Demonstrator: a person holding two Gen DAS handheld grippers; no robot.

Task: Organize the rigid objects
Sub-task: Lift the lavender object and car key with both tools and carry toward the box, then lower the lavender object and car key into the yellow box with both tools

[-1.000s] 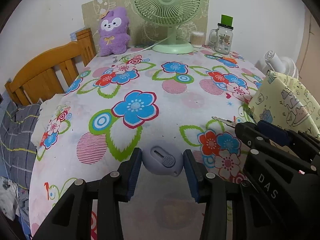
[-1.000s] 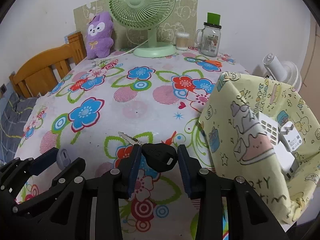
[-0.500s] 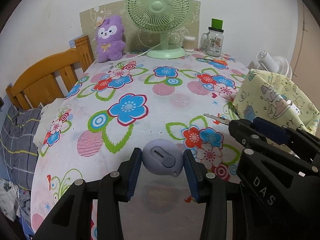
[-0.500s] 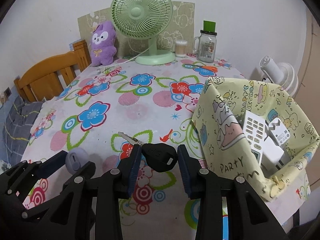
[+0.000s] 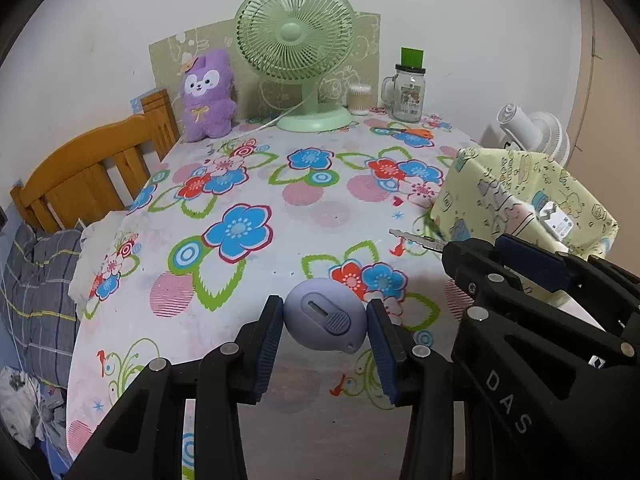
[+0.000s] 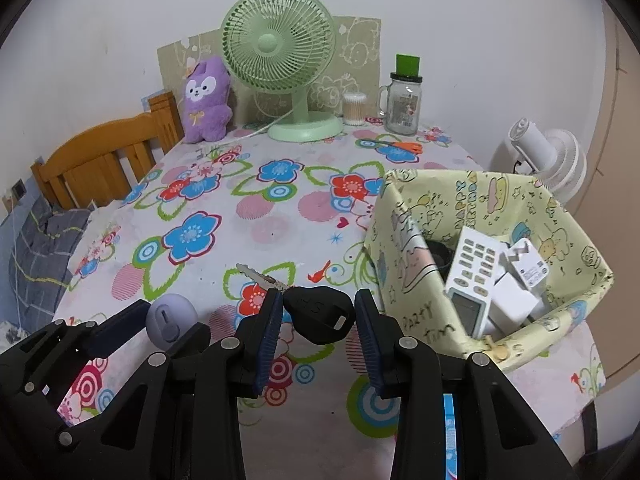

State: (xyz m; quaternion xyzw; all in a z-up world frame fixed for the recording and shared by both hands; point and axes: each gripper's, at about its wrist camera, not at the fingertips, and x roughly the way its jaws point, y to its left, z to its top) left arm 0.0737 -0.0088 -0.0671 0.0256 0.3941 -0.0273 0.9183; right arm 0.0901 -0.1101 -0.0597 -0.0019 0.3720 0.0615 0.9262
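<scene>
Two small things are held above the flowered desk: one lilac oval gadget clamped in the left tongs, one black-headed key pinched in the right tongs. Since a second ago both have risen, revealing more inside the yellow bag: one remote, two white adapters.

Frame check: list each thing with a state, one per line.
left gripper: shut on purple cutter
purple cutter: held, lifted
right gripper: shut on black key
black key: held, lifted
yellow basket: open, holding remote and chargers
green fan: upright
glass jar: upright, lidded
</scene>
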